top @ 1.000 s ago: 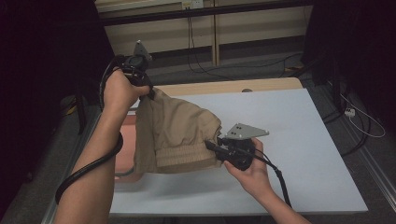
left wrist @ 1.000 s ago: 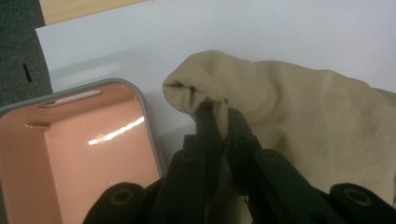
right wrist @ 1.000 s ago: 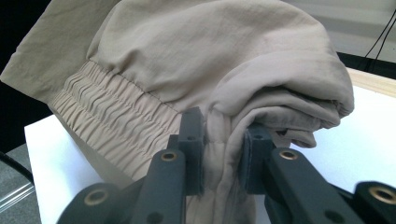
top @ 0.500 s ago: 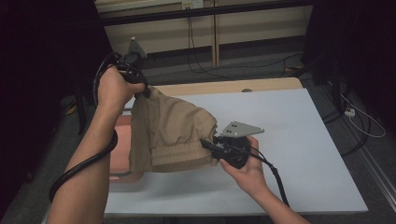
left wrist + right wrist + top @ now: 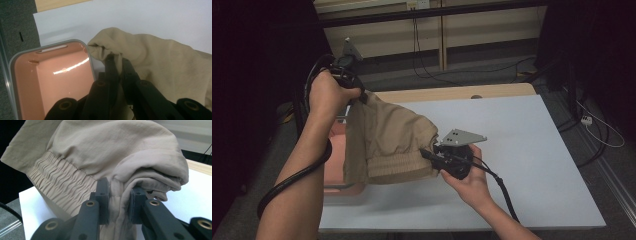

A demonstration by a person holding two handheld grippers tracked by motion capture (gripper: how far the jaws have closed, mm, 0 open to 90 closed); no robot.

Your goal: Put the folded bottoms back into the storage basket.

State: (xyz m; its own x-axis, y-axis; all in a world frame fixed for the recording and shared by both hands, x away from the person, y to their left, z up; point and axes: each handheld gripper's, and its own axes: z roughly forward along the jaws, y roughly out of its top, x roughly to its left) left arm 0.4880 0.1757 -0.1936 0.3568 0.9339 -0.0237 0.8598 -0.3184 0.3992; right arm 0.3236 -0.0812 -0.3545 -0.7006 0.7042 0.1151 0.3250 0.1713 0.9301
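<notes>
**A:** What does the bench look like, and what surrounds it?

**B:** The bench (image 5: 532,150) carries a pale, matte white sheet; a strip of light wood shows along its far edge. Beyond it stands a pale cabinet front (image 5: 472,30) with dark cables (image 5: 427,55) hanging before it and trailing across a grey floor (image 5: 512,70). The room to either side is dark. A pink tray with a grey rim (image 5: 15,62) sits at the left end of the bench; its glossy bottom reflects a streak of light.

**A:** Where is the beige garment?

**B:** The beige garment (image 5: 387,140) hangs between the two hand-held grippers, lifted above the left part of the bench and partly over the pink tray. Its gathered elastic band (image 5: 57,185) lies along the lower edge.

**A:** How does the left hand-held gripper stand?

**B:** The left hand-held gripper (image 5: 116,61), raised high at the far-left corner in the high view, has its jaws drawn narrow and pinching a bunched upper corner of the garment. The left hand (image 5: 329,92) grasps it, with the cable looping around the forearm.

**A:** And the right one?

**B:** The right hand-held gripper (image 5: 119,202), low over the middle of the bench, clamps a fold of cloth beside the elastic band; fabric fills the gap between its jaws. A grey three-cornered plate (image 5: 462,136) sits on top of it.
</notes>
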